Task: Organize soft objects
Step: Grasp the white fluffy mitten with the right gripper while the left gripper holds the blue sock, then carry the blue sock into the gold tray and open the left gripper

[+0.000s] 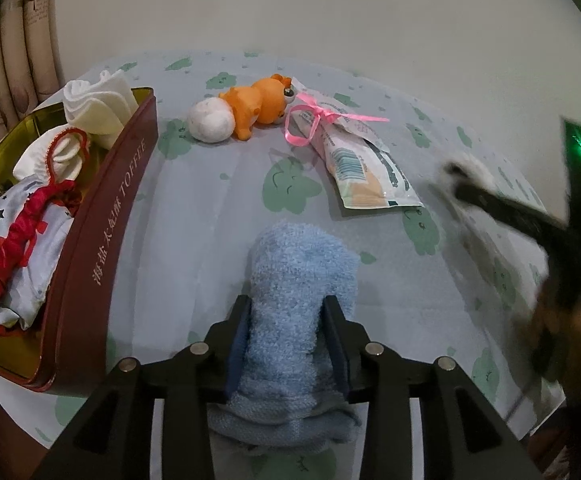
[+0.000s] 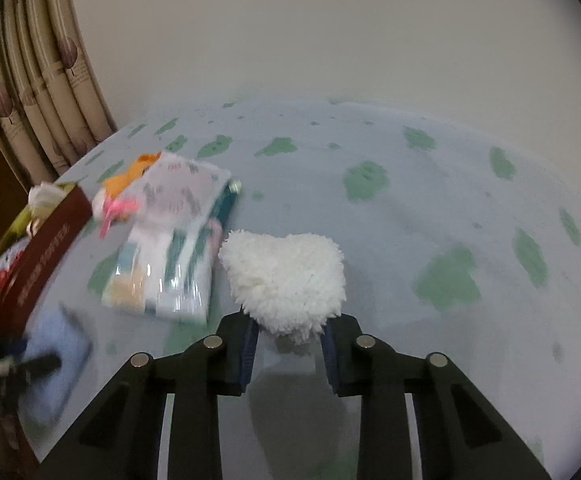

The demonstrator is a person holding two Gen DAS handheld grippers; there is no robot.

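My left gripper (image 1: 287, 316) is shut on a rolled light-blue towel (image 1: 302, 280) that rests on the table. My right gripper (image 2: 290, 330) is shut on a fluffy white heart-shaped plush (image 2: 286, 276) and holds it above the table; it shows blurred at the right of the left wrist view (image 1: 466, 184). A maroon toffee tin (image 1: 102, 240) at the left holds a white cloth (image 1: 98, 108), a drawstring pouch (image 1: 58, 156) and a red-trimmed fabric item (image 1: 14, 256). The blue towel also shows blurred in the right wrist view (image 2: 54, 360).
An orange toy animal (image 1: 262, 104) with a white ball (image 1: 210, 120) lies at the back of the table. A plastic packet tied with pink ribbon (image 1: 354, 152) lies beside it. The tablecloth (image 2: 430, 208) is pale blue with green patches. Curtains (image 2: 38, 92) hang at the left.
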